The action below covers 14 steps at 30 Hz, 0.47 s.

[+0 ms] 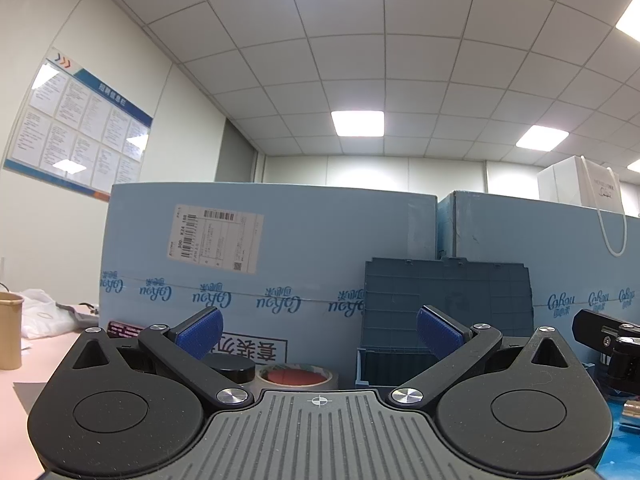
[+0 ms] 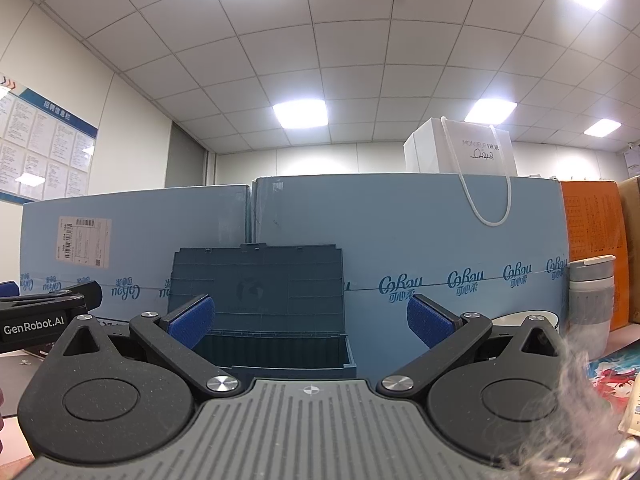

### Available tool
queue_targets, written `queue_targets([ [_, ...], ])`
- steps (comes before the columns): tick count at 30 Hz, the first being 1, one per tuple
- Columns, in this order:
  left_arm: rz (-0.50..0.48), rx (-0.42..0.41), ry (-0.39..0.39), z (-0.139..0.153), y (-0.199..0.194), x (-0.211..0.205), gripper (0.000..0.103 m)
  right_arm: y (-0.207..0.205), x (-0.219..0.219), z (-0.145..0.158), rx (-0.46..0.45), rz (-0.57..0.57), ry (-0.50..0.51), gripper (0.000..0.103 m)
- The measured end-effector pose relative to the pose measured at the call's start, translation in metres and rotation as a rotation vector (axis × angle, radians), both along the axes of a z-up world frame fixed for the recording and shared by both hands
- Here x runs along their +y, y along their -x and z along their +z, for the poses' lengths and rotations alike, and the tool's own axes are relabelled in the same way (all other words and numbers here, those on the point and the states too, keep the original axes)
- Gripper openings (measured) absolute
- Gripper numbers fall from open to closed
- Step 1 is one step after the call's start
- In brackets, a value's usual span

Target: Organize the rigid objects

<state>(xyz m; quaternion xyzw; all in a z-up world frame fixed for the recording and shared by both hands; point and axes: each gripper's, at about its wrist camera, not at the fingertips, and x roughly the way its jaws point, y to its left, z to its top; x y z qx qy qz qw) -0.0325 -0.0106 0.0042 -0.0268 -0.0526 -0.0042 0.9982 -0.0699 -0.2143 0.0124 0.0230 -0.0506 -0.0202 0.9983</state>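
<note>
A dark blue storage box [image 2: 276, 344] with its lid [image 2: 260, 284] raised stands open against the light blue cartons; it also shows in the left wrist view [image 1: 448, 304]. My right gripper [image 2: 310, 322] is open and empty, just in front of the box. My left gripper [image 1: 318, 334] is open and empty, left of the box. A roll of tape [image 1: 296, 378] with a red core and a black round lid [image 1: 232, 366] lie just ahead of the left gripper. The right gripper's body shows at the right edge of the left wrist view [image 1: 608, 340].
Large light blue cartons [image 1: 260, 260] wall off the back. A tan cup [image 1: 10, 330] and white plastic [image 1: 44, 312] sit at left. A grey-white tumbler [image 2: 590, 300], a white bowl [image 2: 524, 320], an orange box [image 2: 592, 248] and a white gift bag [image 2: 460, 148] are at right.
</note>
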Motion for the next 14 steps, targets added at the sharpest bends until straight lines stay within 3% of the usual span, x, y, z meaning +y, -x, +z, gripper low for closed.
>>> queue_targets([
  [14,0.0,-0.006,0.001,-0.0007,0.0012,0.0008,0.103,-0.0012,0.0004,-0.0001,0.006,0.002,0.001,0.103],
])
